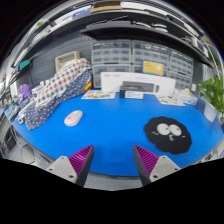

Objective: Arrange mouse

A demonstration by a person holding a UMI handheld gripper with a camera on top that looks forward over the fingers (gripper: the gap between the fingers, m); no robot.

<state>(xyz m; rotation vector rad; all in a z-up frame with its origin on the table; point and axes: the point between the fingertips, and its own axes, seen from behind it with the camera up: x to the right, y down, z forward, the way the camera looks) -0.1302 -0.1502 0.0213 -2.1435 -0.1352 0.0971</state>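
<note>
A small pale pink mouse [73, 118] lies on the blue table cover [110, 130], well beyond my fingers and to their left. A round black mouse mat with two white eyes [168, 134] lies on the cover beyond my right finger. My gripper [112, 160] is open and empty, its two fingers wide apart over the table's near edge, with only blue cover and the grey table rim between them.
A checkered cloth bundle [66, 78] and clutter lie at the far left of the table. White boxes and papers [135, 88] line the far edge. A green plant [212, 95] stands at the far right. Shelves with bins fill the back wall.
</note>
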